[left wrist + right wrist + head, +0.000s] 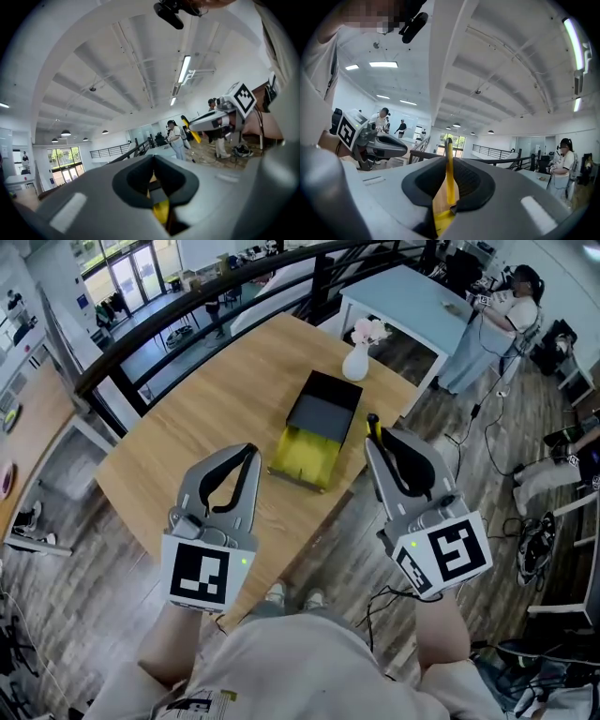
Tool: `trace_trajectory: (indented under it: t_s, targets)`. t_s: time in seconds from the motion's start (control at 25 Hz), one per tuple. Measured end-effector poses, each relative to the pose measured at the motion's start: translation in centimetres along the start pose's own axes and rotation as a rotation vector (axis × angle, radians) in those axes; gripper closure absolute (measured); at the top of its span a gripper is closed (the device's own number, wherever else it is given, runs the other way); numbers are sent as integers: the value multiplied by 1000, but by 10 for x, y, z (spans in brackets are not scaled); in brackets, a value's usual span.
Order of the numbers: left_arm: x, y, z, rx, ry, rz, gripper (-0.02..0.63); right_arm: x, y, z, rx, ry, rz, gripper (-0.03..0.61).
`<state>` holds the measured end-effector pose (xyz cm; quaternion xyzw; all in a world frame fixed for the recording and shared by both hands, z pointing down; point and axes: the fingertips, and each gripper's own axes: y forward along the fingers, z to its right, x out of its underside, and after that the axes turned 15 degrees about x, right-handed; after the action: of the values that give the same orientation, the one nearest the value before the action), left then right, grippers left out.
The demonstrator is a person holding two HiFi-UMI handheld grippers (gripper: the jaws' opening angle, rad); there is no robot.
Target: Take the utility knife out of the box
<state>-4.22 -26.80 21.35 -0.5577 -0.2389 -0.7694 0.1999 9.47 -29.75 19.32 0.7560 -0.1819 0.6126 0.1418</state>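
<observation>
Utility knife (373, 427) is already out of the box (322, 405) in the head view. It stands nearly upright, pinched between the jaws of the right gripper (376, 441), which hangs over the near right edge of the table (197, 418). The box lies toward the middle of the tabletop with its yellow tray (304, 458) slid out toward the near edge, and I can make out nothing in it. A white vase (355, 361) stands by the far right corner, apart from the box. The left gripper (251, 454) hovers over the near edge, its jaw tips meeting

Left gripper view: the left gripper (153, 156) has its jaws pressed together around an empty loop. The yellow in the gap below them looks like the tray beyond, not a held thing. At the right of this view the right gripper (192, 125) shows with the knife (197, 138) jutting past its tips

Right gripper view: the thin yellow knife (449, 171) rises between the closed jaws of the right gripper (448, 160), clamped low on its length, so much of it stands free. The left gripper (404, 151) shows at the left

Removal looks done, I judge; what remains is setting the knife down. That calls for tilting it flat and lowering it onto bare wood by the near right edge, clear of the tray, before the jaws part, since a long handle gripped low could pivot
</observation>
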Motion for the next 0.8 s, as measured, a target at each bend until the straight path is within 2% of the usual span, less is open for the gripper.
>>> trace_trajectory:
  t_s: [0.2,0.6,0.8]
  targets:
    - [4,-6,15,21,2,-6,611,3,-23,2,44,43,49,525]
    - [42,-6,38,34,-99,-55,611,49,-46,-11,40,136,-51,525]
    - [42,0,41,50,-97,-55,611,54,-45,-8,45,132,-66,526]
